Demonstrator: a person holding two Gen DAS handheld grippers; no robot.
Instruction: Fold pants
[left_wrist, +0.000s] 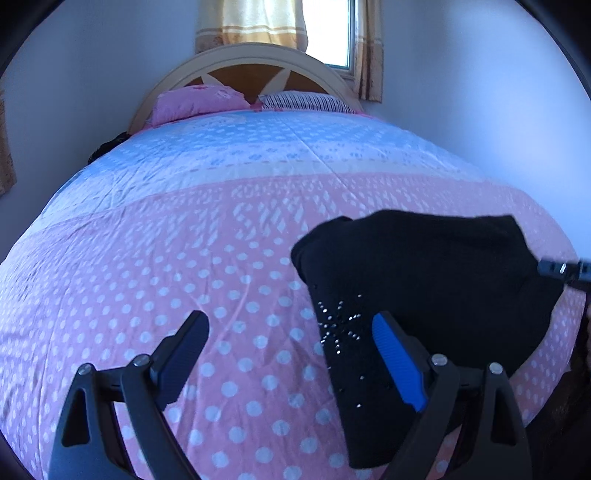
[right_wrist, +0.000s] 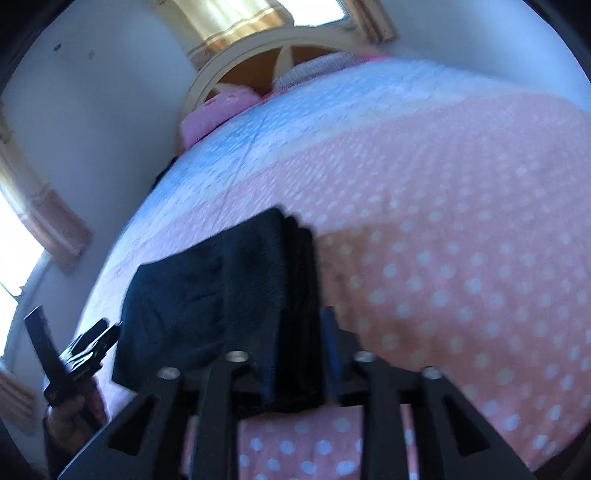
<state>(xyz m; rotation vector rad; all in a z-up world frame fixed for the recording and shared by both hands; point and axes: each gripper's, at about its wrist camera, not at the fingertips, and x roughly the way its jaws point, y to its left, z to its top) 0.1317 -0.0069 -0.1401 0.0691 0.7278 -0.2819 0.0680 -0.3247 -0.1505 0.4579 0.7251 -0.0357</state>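
Left gripper (left_wrist: 291, 354): fingers spread wide, nothing between them. It hovers over bare quilt (left_wrist: 184, 258) near the foot edge of the bed, the blue-padded finger (left_wrist: 397, 363) in front of the pants' near-left edge; contact cannot be confirmed. The hand holding it (right_wrist: 74, 413) shows only partly, low in the right wrist view.

Black pants (left_wrist: 424, 280): already a compact, stacked bundle, not a spread garment. They lie on the pink dotted part of the quilt toward the foot edge, with the right side raised. In the right wrist view several layers stand edge-on (right_wrist: 295, 280), so I judge at least one or two folds are done. Left to do, as I read it: lay the lifted part down or complete one more fold, then flatten the stack.

Right gripper (right_wrist: 299, 354): fingers drawn in on a thick fold of the pants, pinching it. This view is blurred by motion.

Materials: the pants are matte, soft, slightly napped black knit, with a starburst of small shiny studs (left_wrist: 340, 321) near the left edge. The quilt is thin stitched cotton, pink with white dots near the foot, pale blue toward the headboard (left_wrist: 258, 62), which is arched wood. Pink pillow (left_wrist: 195, 103) and striped pillow (left_wrist: 306, 101) lie at the head edge.
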